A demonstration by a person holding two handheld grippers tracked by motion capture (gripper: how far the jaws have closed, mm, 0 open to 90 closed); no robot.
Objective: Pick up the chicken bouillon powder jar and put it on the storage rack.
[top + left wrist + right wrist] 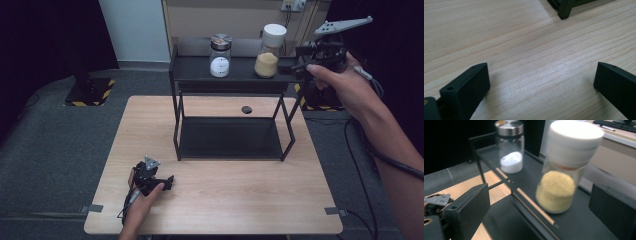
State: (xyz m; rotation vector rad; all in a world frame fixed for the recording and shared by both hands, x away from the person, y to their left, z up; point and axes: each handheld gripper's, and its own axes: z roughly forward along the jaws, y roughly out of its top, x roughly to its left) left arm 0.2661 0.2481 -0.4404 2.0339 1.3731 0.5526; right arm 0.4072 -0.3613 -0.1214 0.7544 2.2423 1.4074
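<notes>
Two glass jars stand on the top shelf of a black metal rack [200,70]. The one with a white lid and yellow grains [270,50] [564,170] is on the right; the one with a metal lid and white powder [220,55] [510,147] is to its left. My right gripper [300,62] [539,205] is held at the shelf's right end, open, its jaws spread just short of the yellow-grain jar and not touching it. My left gripper [167,182] [541,82] rests low over the bare tabletop near the front left, open, with nothing between its jaws.
The rack has a lower black shelf [230,137] standing on the wooden table [225,200]; one rack foot [565,11] lies ahead of the left gripper. A dark round hole [246,109] sits in the table behind the rack. Grey floor surrounds the table.
</notes>
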